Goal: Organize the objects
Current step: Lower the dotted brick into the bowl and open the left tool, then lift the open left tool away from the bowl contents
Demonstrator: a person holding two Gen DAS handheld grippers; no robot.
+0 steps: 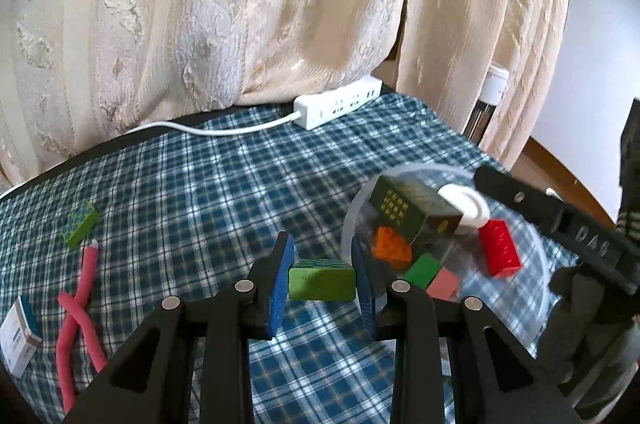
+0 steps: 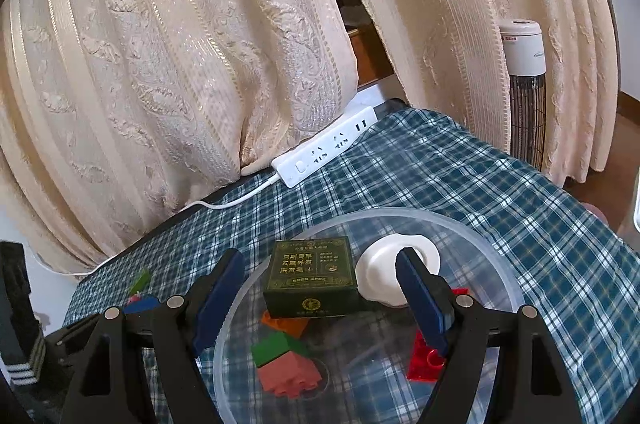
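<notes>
My left gripper is shut on a green block and holds it just left of a clear round container. The container holds a dark green box, a white hook, a red brick, an orange brick, a green block and a pink block. My right gripper is open and empty above the container, its fingers either side of the dark green box and white hook.
On the plaid cloth to the left lie another green brick, a pink foam twist and a small white box. A white power strip lies at the table's back edge under cream curtains. A fan stands at the right.
</notes>
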